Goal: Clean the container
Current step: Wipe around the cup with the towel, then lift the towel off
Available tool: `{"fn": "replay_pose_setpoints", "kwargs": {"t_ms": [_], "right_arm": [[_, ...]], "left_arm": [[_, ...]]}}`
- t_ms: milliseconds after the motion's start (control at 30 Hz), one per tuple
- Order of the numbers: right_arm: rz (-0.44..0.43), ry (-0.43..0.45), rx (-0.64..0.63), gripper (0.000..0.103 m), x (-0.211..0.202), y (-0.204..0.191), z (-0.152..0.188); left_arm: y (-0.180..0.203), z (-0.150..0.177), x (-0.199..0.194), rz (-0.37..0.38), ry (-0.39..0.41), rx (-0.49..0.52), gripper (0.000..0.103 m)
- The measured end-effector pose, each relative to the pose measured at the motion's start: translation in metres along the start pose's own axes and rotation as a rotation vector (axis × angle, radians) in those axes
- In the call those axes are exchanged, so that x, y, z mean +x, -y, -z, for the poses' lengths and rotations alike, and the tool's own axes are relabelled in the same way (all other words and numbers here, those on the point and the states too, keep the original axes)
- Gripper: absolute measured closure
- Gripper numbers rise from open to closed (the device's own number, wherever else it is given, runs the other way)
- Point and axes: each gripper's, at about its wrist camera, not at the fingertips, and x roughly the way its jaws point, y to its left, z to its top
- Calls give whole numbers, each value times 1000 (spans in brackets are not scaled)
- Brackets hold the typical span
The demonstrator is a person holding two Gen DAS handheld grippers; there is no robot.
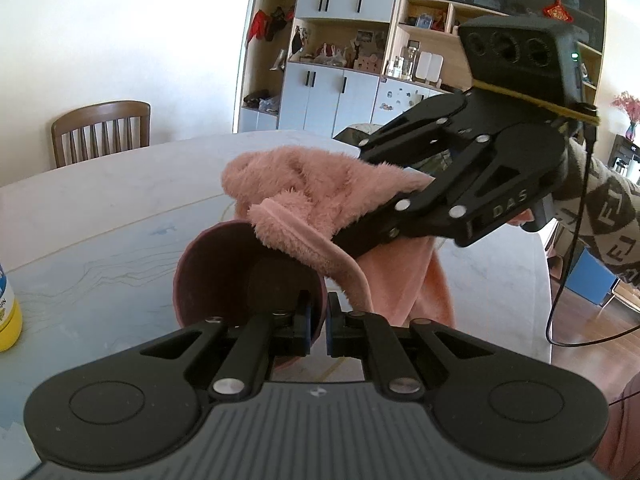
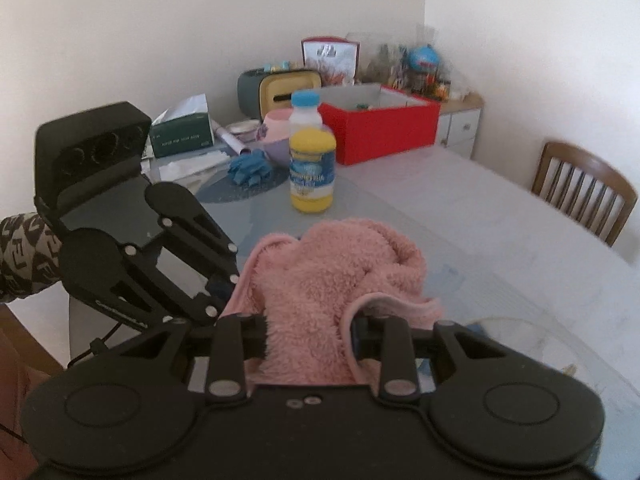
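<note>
The left gripper is clamped on the dark red cup's rim above the desk; the right gripper, at two o'clock of it, grips the pink towel.

Both views are lit by bright, soft daylight. The wall in the left view is washed out almost white. Strong fisheye bending and dark corners are seen. The right view is softer, and its far clutter is slightly blurred.

Cup above table, rim between left gripper fingers. Towel draped over cup's right rim, in right gripper. Bottle behind towel; box behind bottle, right.
</note>
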Motion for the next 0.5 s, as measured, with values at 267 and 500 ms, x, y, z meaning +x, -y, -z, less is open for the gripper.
{"fn": "replay_pose_setpoints", "kwargs": {"t_ms": [267, 500], "right_arm": [[1, -36, 36, 73, 9, 13, 4], [30, -68, 59, 73, 15, 21, 12]], "left_arm": [[-3, 1, 0, 2, 2, -5, 96], [-7, 1, 0, 3, 3, -9, 96]]}}
